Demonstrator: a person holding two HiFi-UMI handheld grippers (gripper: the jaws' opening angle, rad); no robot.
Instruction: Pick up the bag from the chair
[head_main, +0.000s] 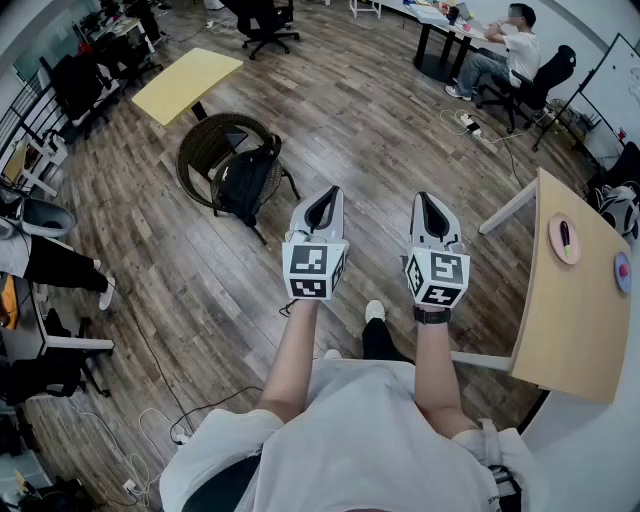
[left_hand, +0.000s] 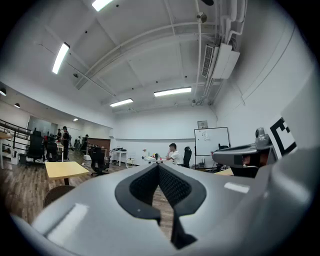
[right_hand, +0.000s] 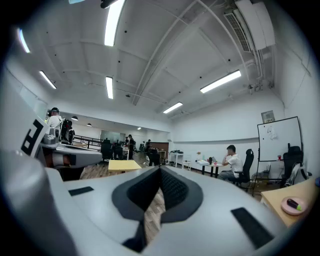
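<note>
Black bag (head_main: 246, 182) at the right edge of the wicker chair (head_main: 200, 148), left tongs (head_main: 323, 205) and right tongs (head_main: 431, 207) both closed together, empty, well apart from it

bright, even light from long ceiling strips (right_hand: 114, 22); soft shadows on the wooden floor (head_main: 350, 130). strong fisheye bending with dark corners in both gripper views; near gripper bodies blurred.

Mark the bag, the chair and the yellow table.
bag (head_main: 245, 182), head view, middle of its black body.
chair (head_main: 192, 160), head view, wicker rim left of the bag.
yellow table (head_main: 188, 82), head view, bare middle of its top.
</note>
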